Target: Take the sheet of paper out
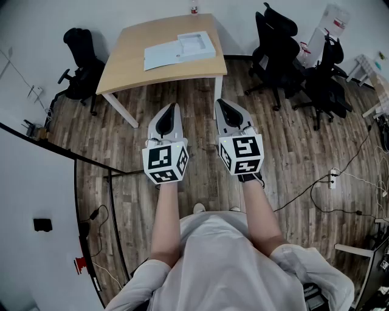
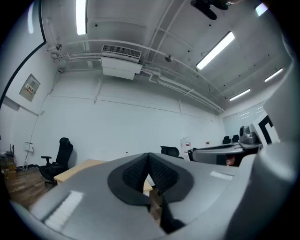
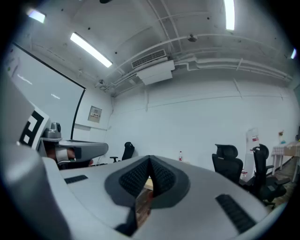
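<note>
A light wooden table (image 1: 127,67) stands ahead of me. On it lie a pale sheet of paper (image 1: 161,56) and a shallow white box (image 1: 196,44) that overlaps the sheet's right end. Both grippers are held level over the wooden floor, well short of the table. My left gripper (image 1: 174,107) and my right gripper (image 1: 220,102) sit side by side and point at the table. In the left gripper view the pads of the left gripper (image 2: 149,157) meet with nothing between them. In the right gripper view the right gripper (image 3: 150,161) looks the same, shut and empty.
A small bottle (image 1: 194,7) stands at the table's far edge. One black office chair (image 1: 82,64) is left of the table, and several more (image 1: 292,61) are to its right. Cables and a power strip (image 1: 333,178) lie on the floor at right. A glass partition (image 1: 91,164) runs along the left.
</note>
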### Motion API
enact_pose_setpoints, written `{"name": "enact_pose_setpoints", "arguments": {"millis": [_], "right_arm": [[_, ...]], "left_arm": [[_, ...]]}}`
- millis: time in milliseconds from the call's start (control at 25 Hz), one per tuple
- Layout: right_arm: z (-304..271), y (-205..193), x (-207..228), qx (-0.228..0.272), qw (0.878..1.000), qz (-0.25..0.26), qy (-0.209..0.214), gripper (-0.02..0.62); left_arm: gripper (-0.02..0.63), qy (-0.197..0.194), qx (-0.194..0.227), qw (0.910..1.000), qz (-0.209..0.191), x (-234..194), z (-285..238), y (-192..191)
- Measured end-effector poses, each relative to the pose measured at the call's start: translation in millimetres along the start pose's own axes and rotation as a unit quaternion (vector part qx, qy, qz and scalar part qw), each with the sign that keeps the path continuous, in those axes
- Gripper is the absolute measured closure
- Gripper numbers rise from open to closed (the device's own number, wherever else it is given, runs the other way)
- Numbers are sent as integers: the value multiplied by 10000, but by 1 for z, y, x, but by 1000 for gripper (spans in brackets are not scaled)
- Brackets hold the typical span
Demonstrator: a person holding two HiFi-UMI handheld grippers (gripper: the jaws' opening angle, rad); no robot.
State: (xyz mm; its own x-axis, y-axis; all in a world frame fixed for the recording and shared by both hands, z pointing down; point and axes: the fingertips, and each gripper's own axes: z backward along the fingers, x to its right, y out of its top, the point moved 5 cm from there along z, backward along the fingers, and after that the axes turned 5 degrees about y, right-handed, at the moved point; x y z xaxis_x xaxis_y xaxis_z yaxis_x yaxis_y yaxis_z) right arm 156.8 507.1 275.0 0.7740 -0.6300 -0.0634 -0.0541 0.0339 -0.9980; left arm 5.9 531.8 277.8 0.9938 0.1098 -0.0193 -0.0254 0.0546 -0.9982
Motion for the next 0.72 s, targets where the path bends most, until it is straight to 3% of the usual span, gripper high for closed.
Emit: {"name": "enact_pose_setpoints", "arguments": {"millis": [320, 720], "right_arm": [[-10, -9, -27, -16, 9999, 5, -113, 584], [-37, -26, -37, 191, 9988, -424, -151, 584]], "left_arm": [[597, -107, -19, 9999, 104, -31, 9, -9], [597, -279, -192, 9987, 393, -58, -1, -32]]}}
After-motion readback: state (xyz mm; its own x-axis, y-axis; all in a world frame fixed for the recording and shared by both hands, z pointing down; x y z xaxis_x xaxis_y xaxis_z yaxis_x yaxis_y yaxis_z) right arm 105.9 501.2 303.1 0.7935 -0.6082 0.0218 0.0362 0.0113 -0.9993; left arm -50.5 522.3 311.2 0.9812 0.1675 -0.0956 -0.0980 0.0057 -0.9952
